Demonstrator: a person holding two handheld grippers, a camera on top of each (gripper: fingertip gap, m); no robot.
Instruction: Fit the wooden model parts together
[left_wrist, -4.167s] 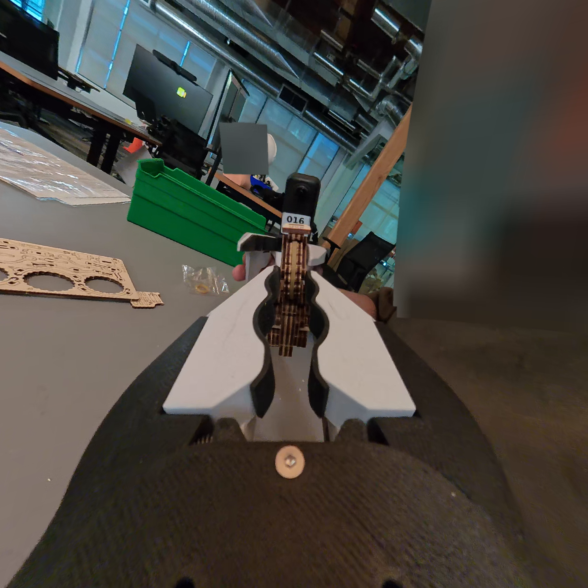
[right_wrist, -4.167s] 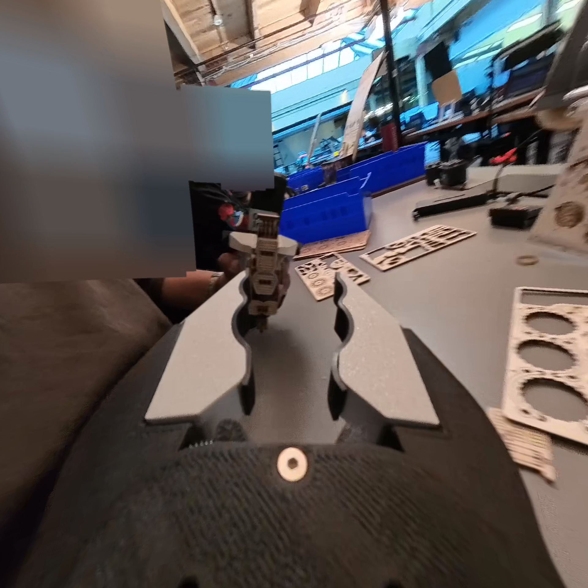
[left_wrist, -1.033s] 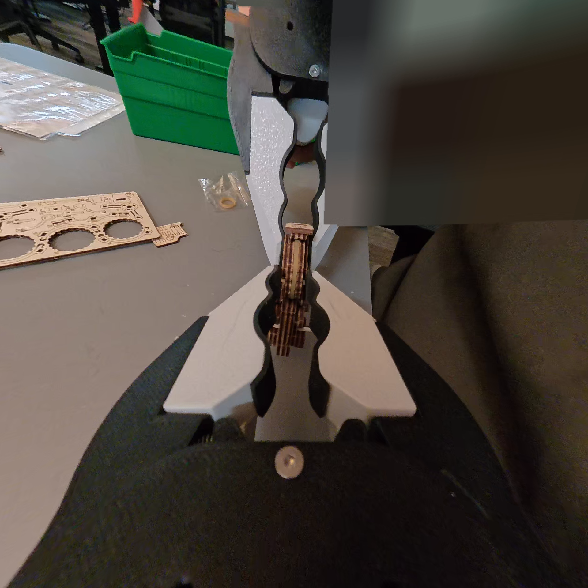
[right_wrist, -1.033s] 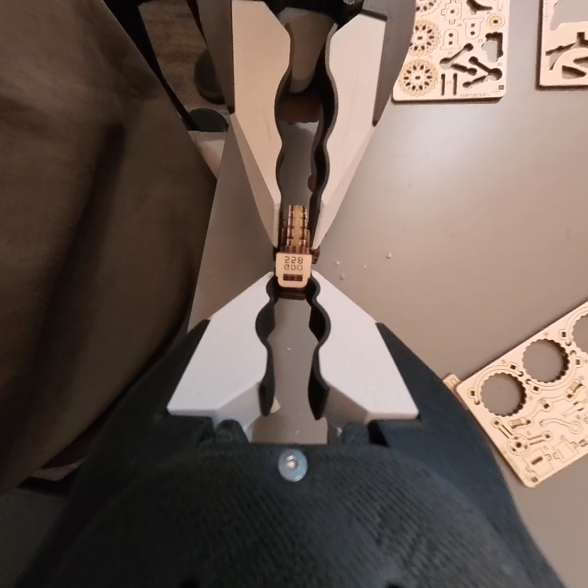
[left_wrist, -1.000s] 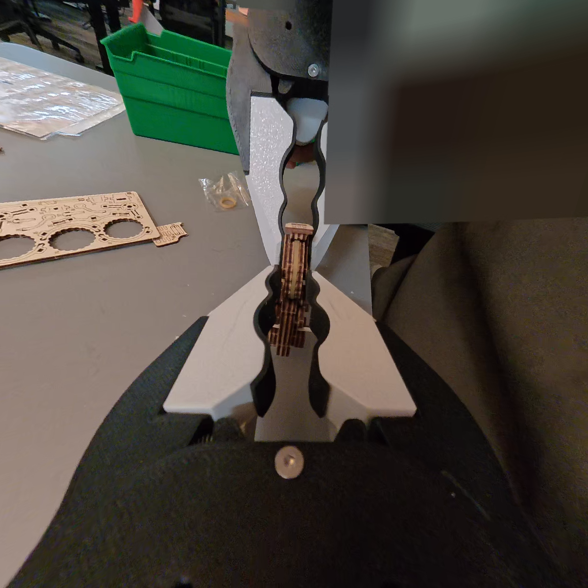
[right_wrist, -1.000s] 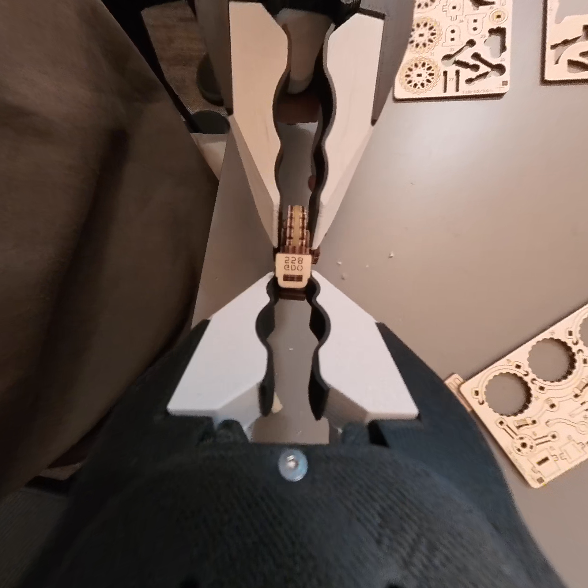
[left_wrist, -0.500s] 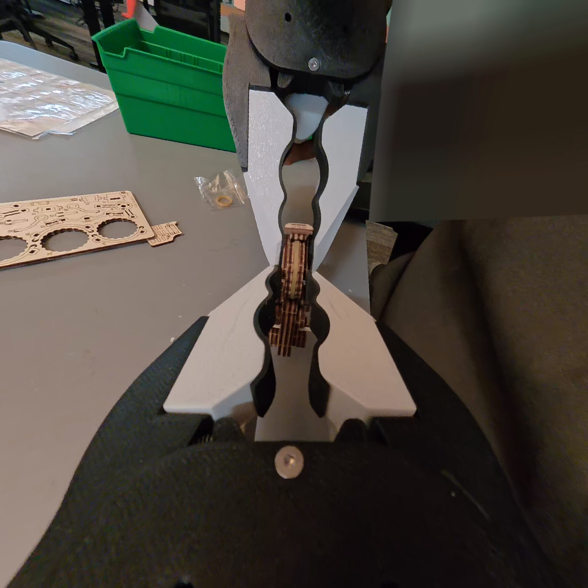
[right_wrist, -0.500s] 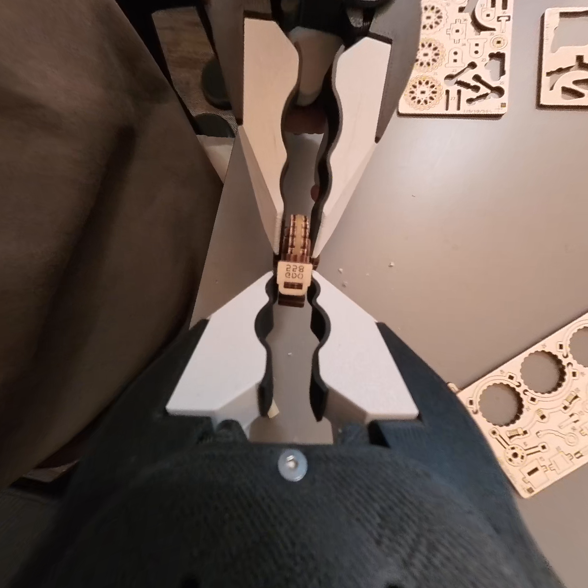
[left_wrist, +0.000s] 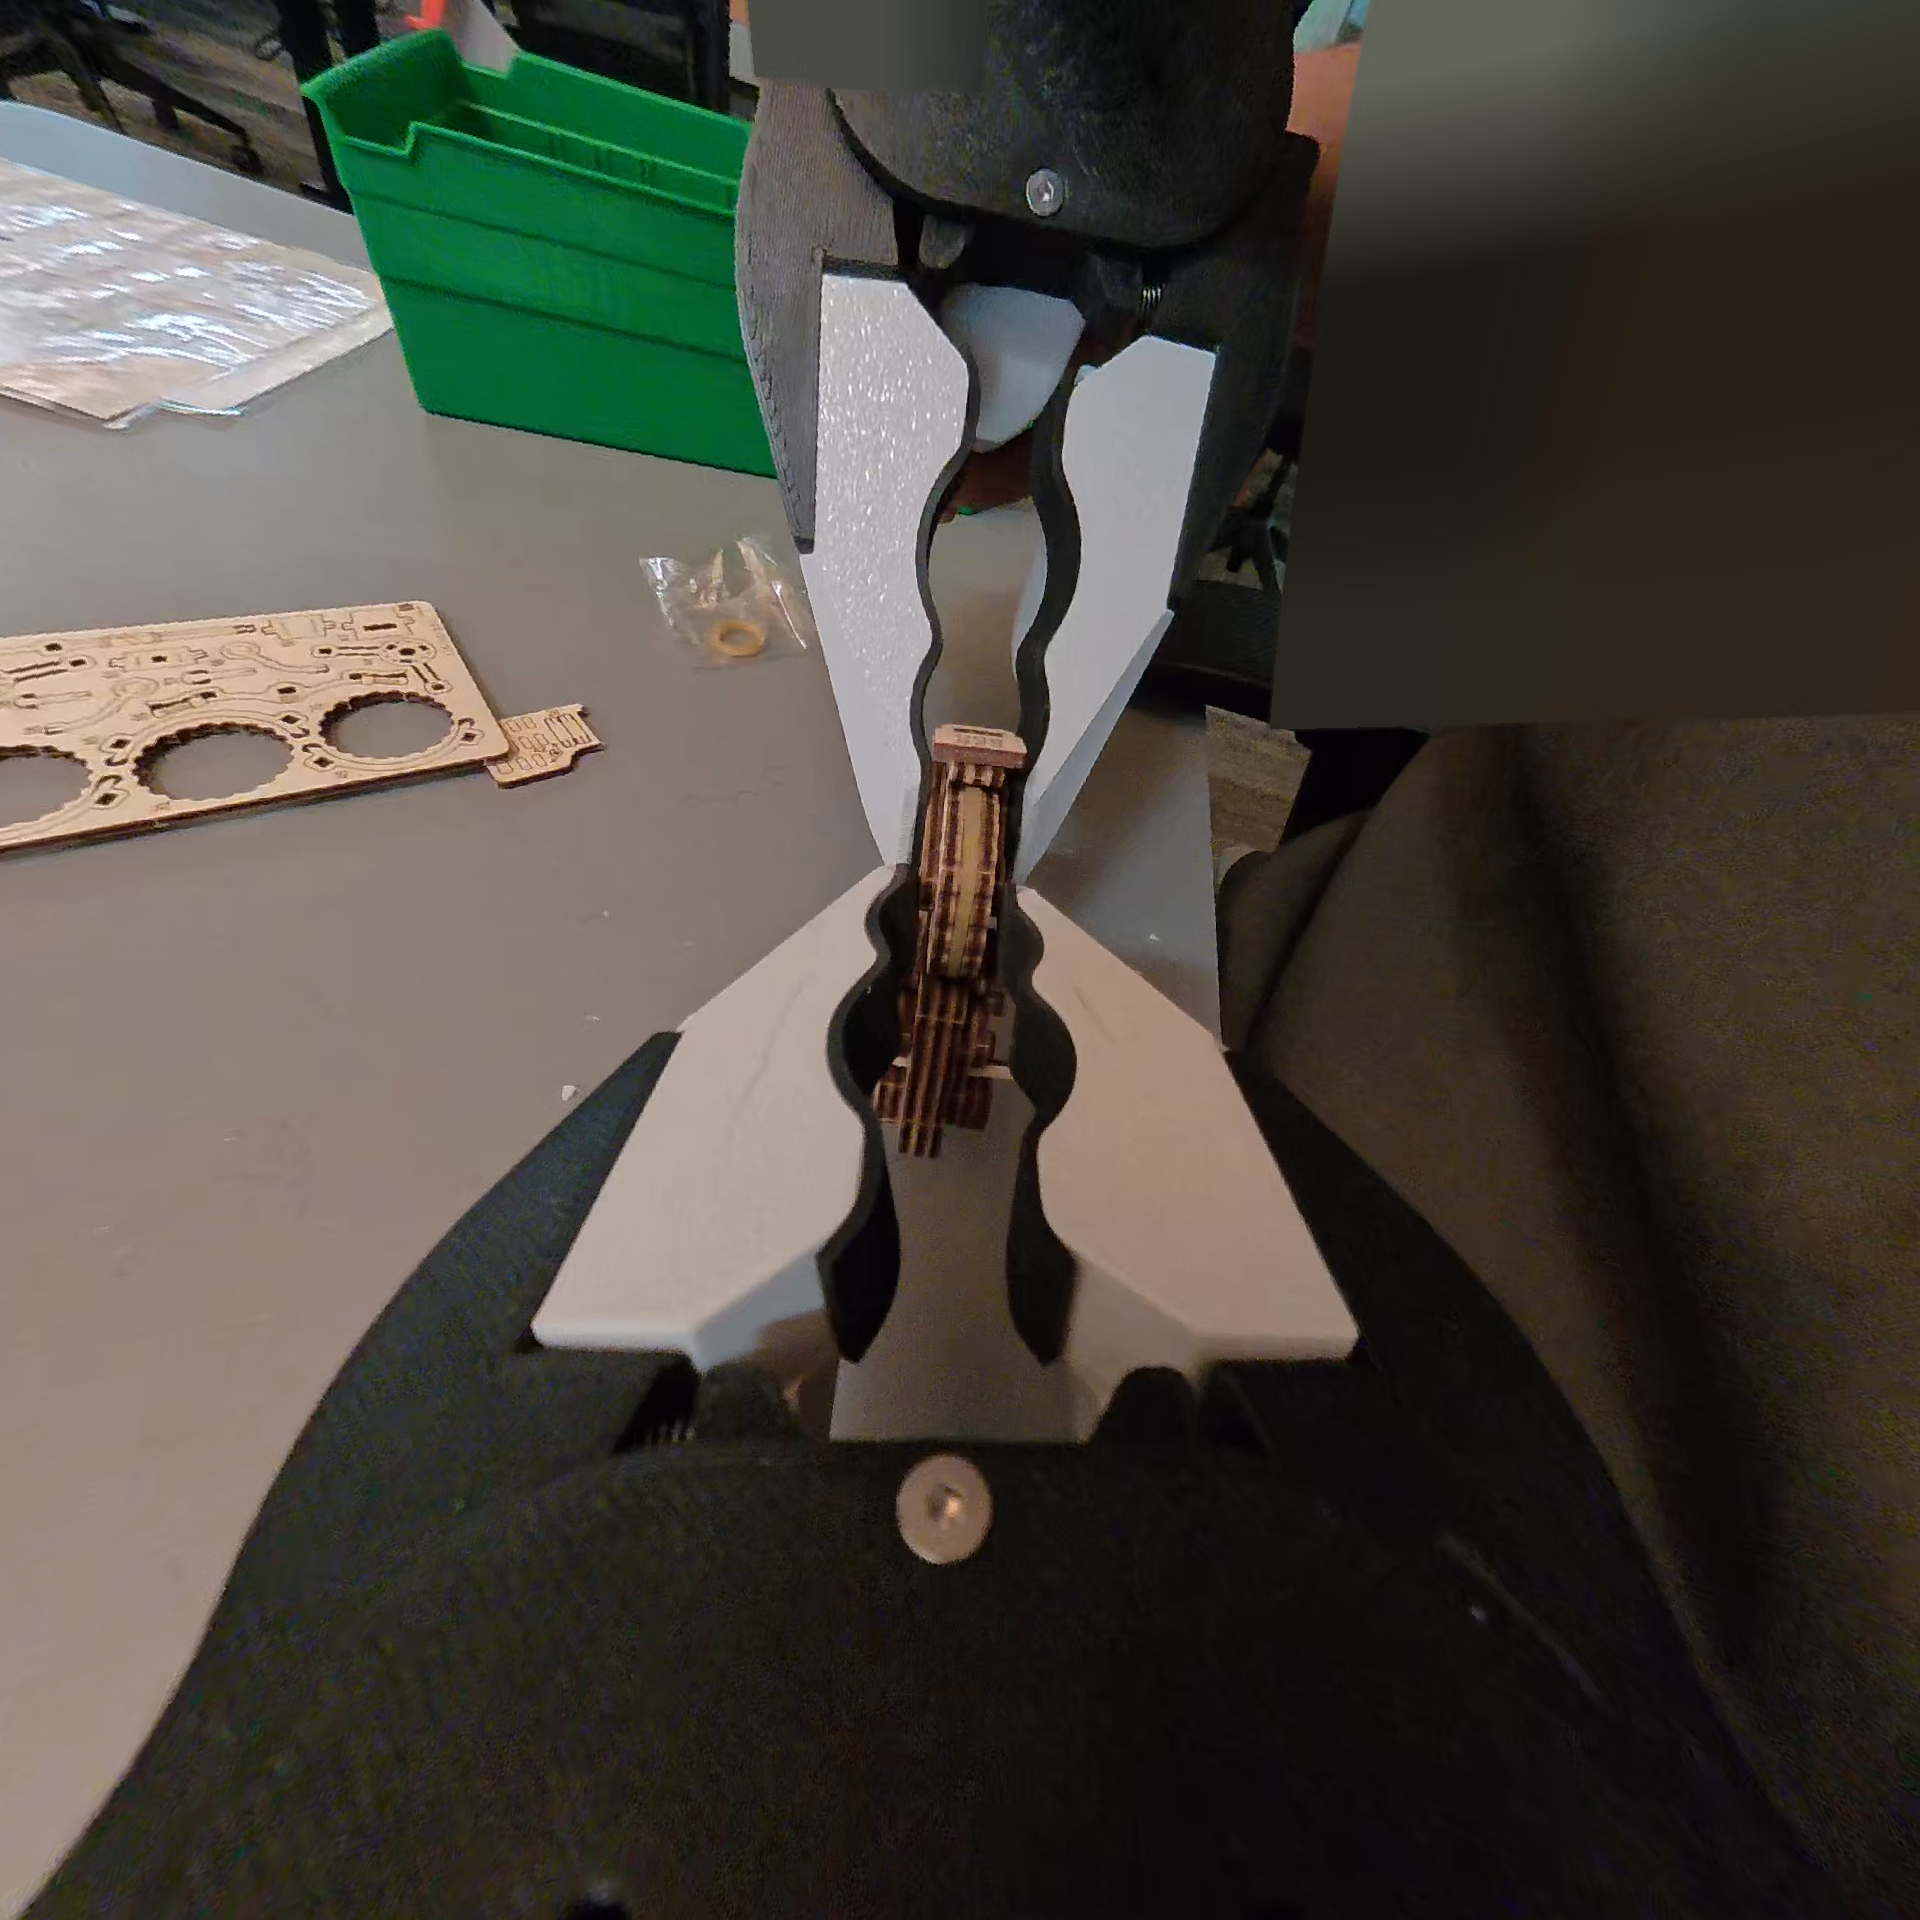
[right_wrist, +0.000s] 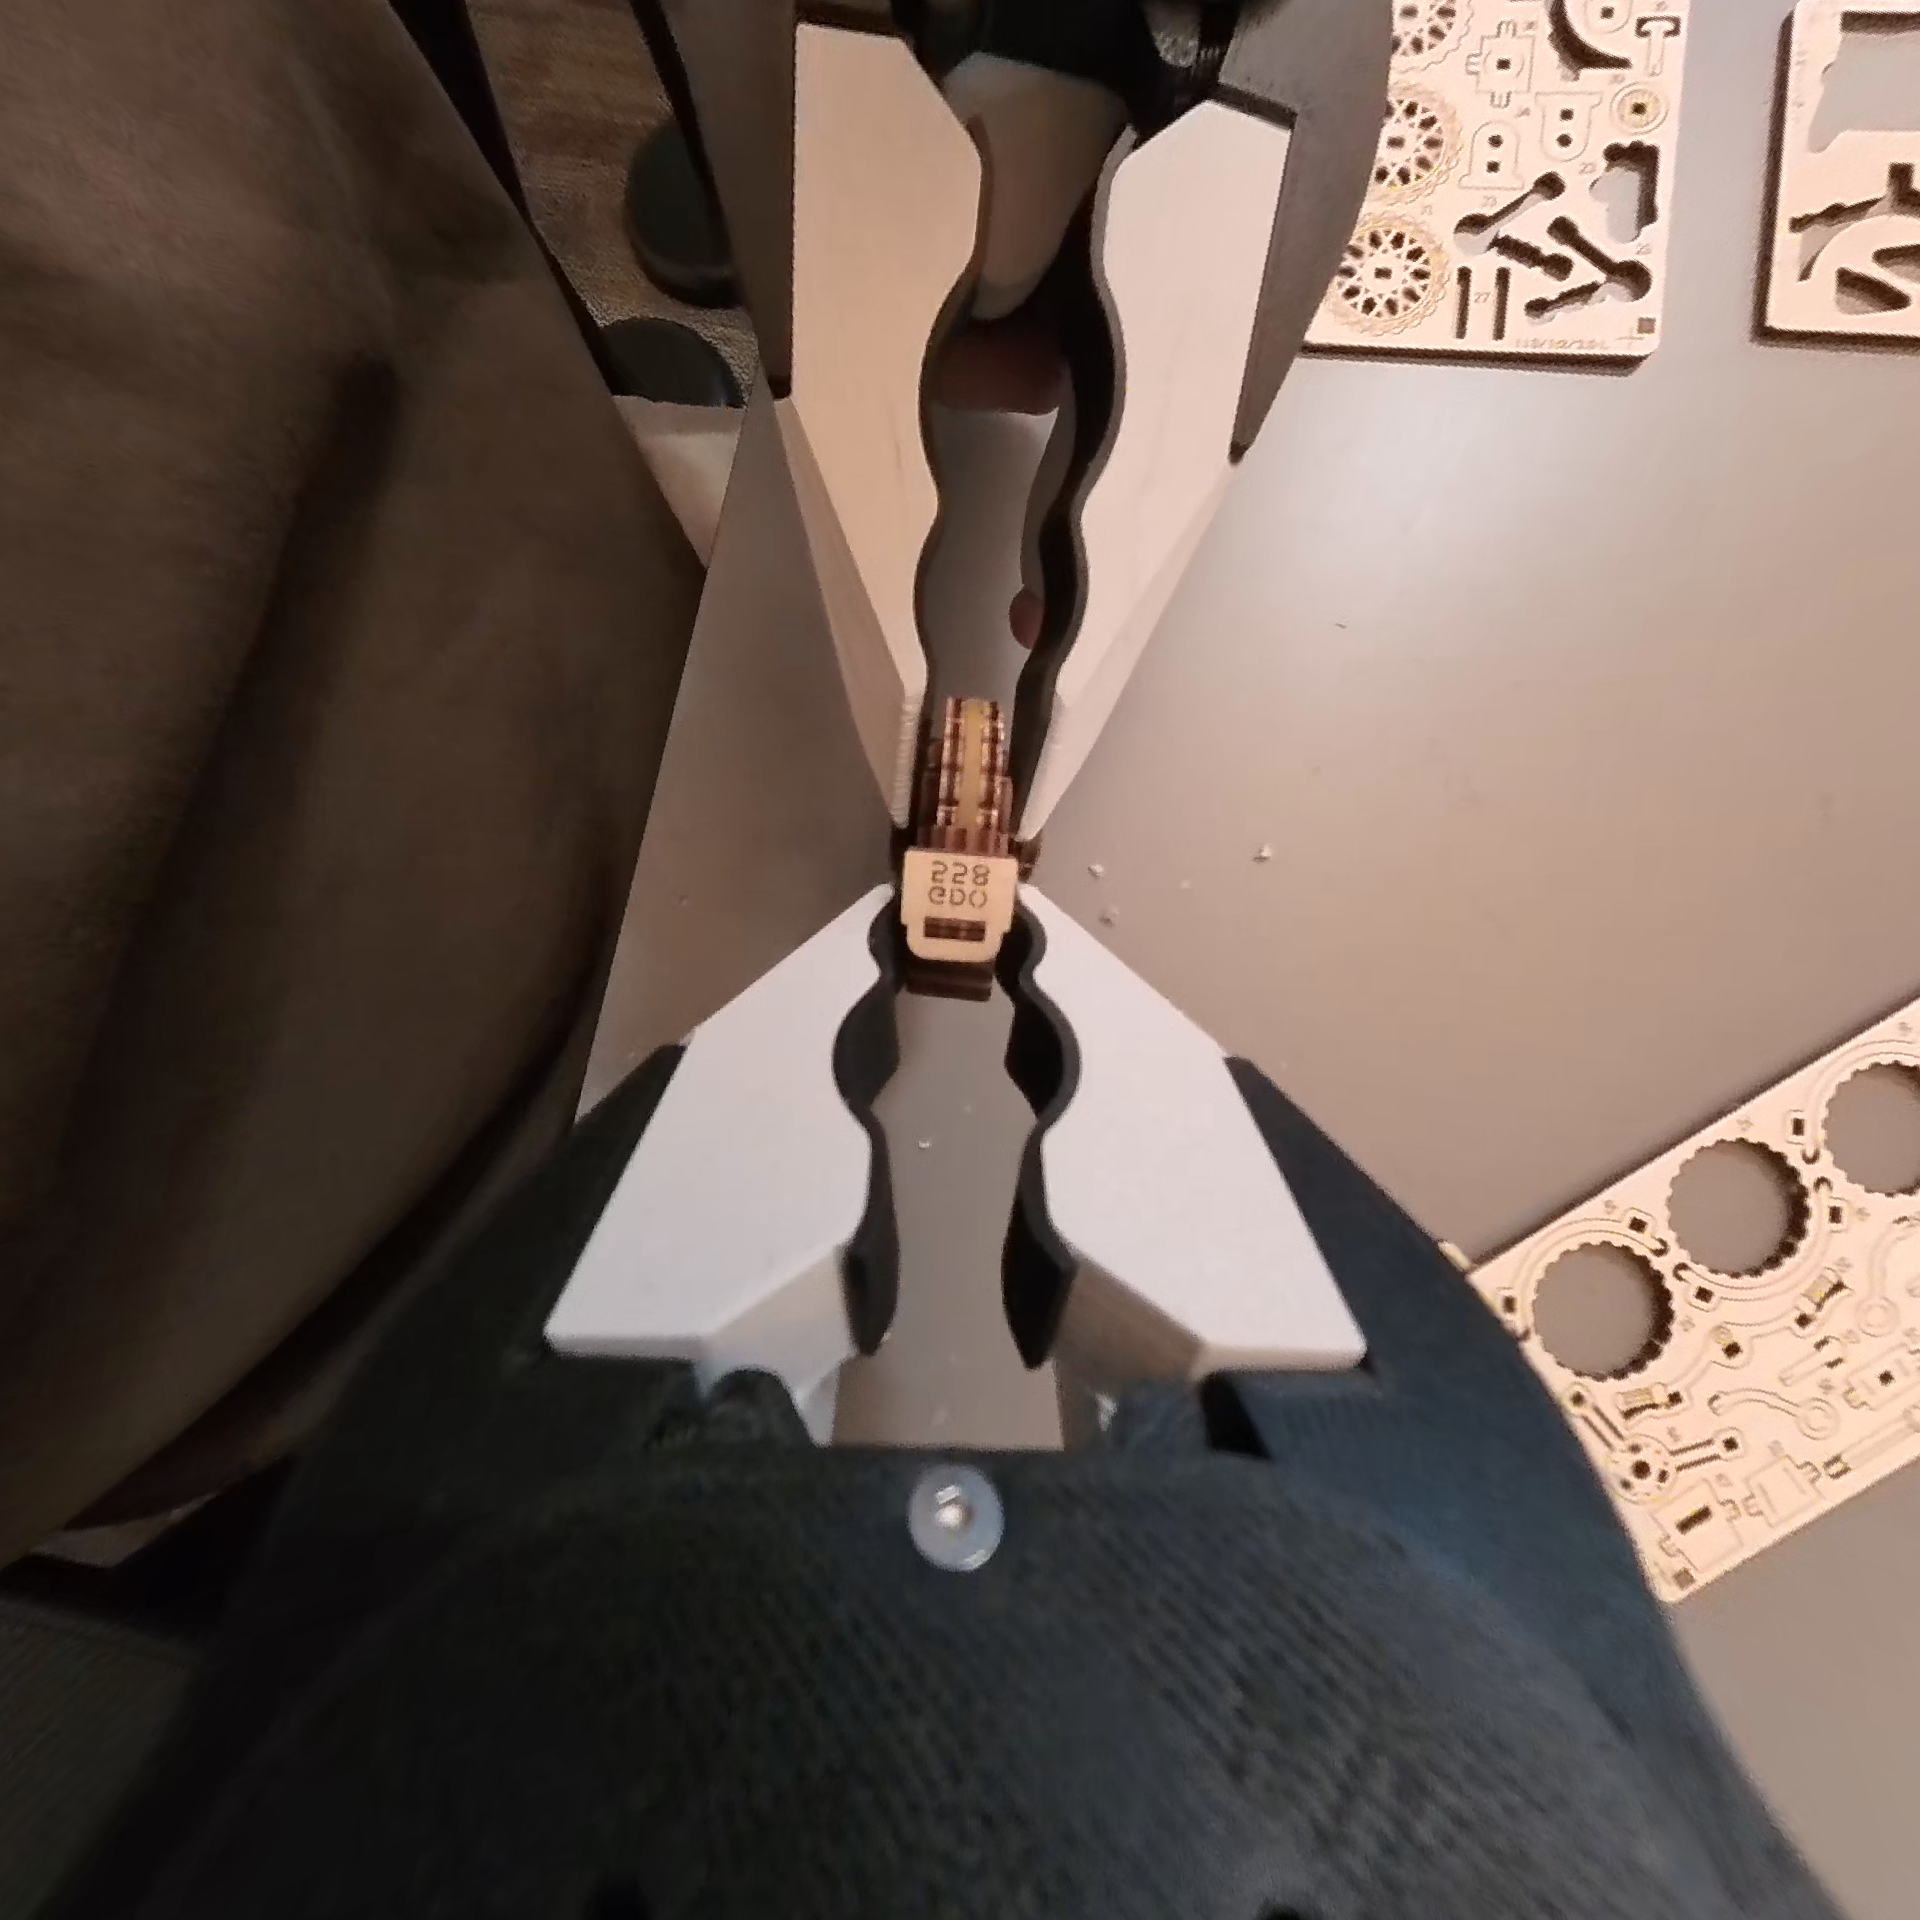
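A small layered wooden model (left_wrist: 951, 997) sits between the fingers of my left gripper (left_wrist: 954, 894), which is shut on it. My right gripper (left_wrist: 964, 831) comes in from above, tip to tip with the left, and is shut on the model's far end, which carries a small pale wooden plate (left_wrist: 977, 740). In the right wrist view my right gripper (right_wrist: 958, 920) clamps that plate (right_wrist: 956, 899). The left gripper (right_wrist: 966, 816) holds the wooden model (right_wrist: 966, 764) just beyond. Both hold it above the grey table (left_wrist: 312, 1039).
A green bin (left_wrist: 540, 260), a plastic film sheet (left_wrist: 156, 301), a small bag with a ring (left_wrist: 727, 613) and a punched wooden sheet (left_wrist: 239, 717) lie to the left. More wooden sheets (right_wrist: 1496, 187) (right_wrist: 1714, 1299) lie on the table. A person's dark clothing (right_wrist: 260, 623) is close by. Both grippers' tips are close together, under 4 cm apart.
Since four seconds ago both grippers have tilted down toward the table and met tip to tip. The right gripper, then open, has shut on the model's end. In the last second, only slight drift.
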